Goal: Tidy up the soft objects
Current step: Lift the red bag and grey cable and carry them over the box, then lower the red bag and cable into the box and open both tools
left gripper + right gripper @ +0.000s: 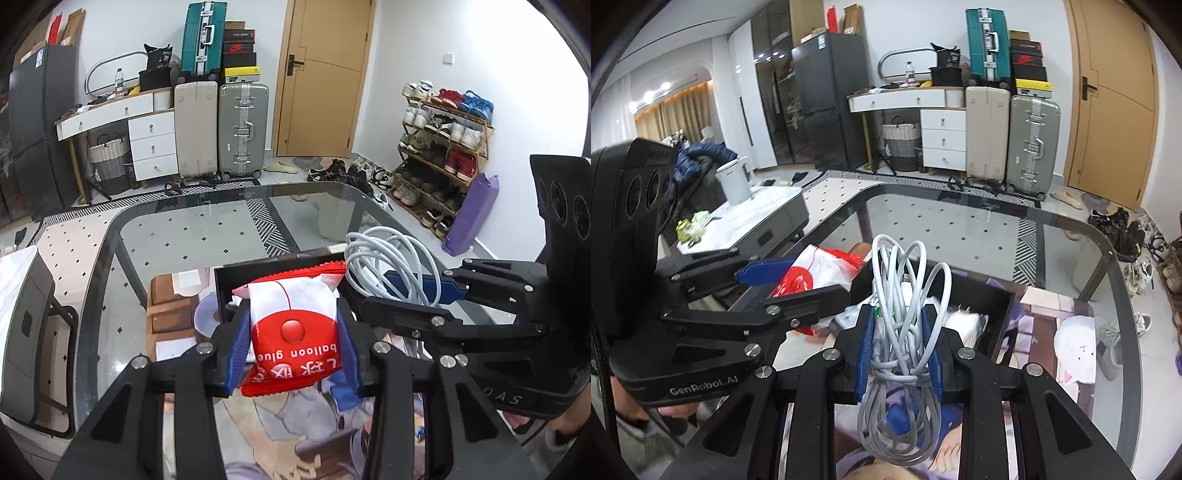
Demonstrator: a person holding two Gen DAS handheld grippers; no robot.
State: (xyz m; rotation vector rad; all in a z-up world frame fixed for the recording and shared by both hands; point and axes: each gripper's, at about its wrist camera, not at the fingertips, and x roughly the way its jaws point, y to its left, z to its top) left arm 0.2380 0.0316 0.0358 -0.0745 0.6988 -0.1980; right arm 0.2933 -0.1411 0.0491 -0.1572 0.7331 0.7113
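Note:
My left gripper (293, 343) is shut on a red and white "balloon glue" packet (295, 325) and holds it above the near edge of a black tray (236, 273). My right gripper (899, 345) is shut on a coiled white cable (905, 332) and holds it over the same black tray (1004, 321). In the left wrist view the right gripper (417, 291) and the cable (391, 266) show at the right. In the right wrist view the left gripper (775, 284) and the packet (812, 273) show at the left. White soft items (964, 321) lie in the tray.
The tray sits on a printed mat (1071, 332) on a glass table (184, 236). A low white table (746, 218) with a kettle stands to the left. Suitcases (221, 129), drawers, a door and a shoe rack (439, 155) lie beyond.

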